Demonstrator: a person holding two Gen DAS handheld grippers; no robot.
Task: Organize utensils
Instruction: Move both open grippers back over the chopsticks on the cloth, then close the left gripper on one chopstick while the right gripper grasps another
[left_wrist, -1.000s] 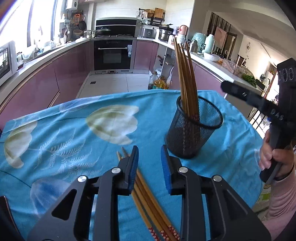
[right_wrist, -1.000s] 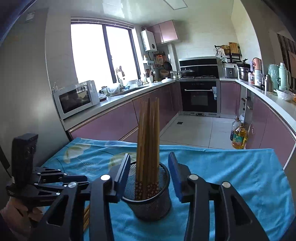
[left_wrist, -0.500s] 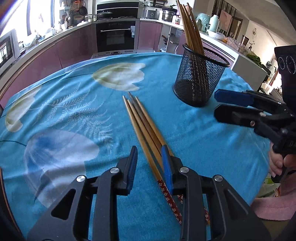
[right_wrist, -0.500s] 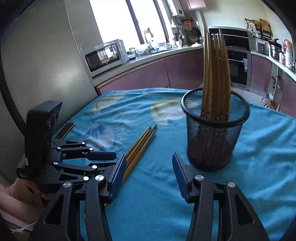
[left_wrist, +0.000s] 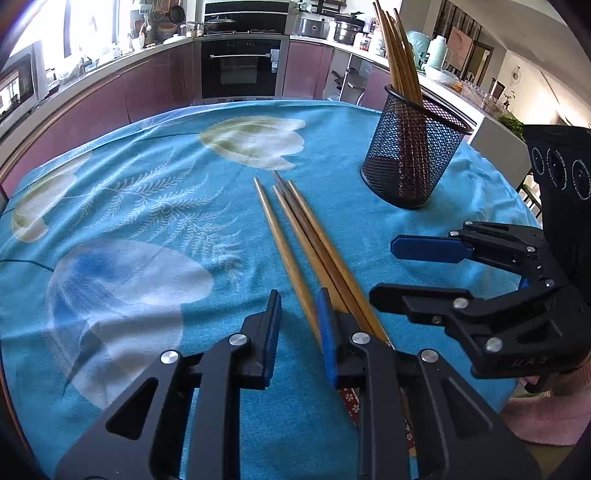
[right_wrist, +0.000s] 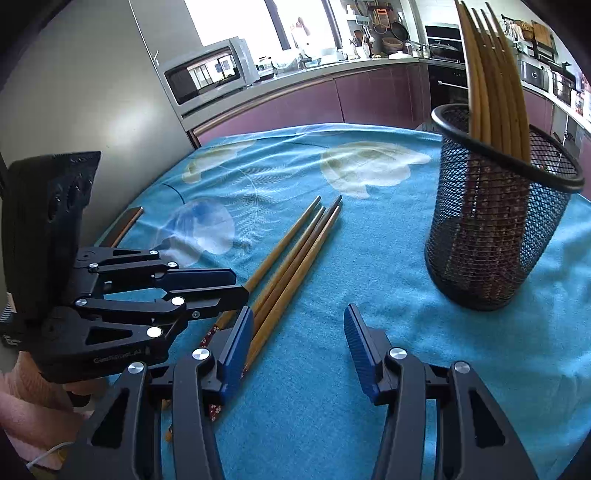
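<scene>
Several loose wooden chopsticks (left_wrist: 314, 247) lie side by side on the blue cloth, tips pointing away. My left gripper (left_wrist: 299, 317) is low over their near part, its jaws closing. The leftmost chopstick runs between the pads beside the right one, and they do not press it. A black mesh cup (left_wrist: 410, 162) with several upright chopsticks stands at the far right. My right gripper (right_wrist: 299, 332) is open over bare cloth, its left finger above the loose chopsticks (right_wrist: 295, 258). The cup (right_wrist: 495, 229) is ahead to its right. Each gripper shows in the other's view: right gripper (left_wrist: 382, 271), left gripper (right_wrist: 240, 286).
A blue flowered tablecloth (left_wrist: 147, 206) covers the round table, whose edge drops off all round. Purple kitchen cabinets, an oven (left_wrist: 243, 70) and a microwave (right_wrist: 210, 74) stand beyond. A pink sleeve (left_wrist: 546, 424) shows at the near right edge.
Both grippers have come down toward the table and tilted downward. The left one's jaws have narrowed around the leftmost chopstick. The right one has drawn in beside the left.
</scene>
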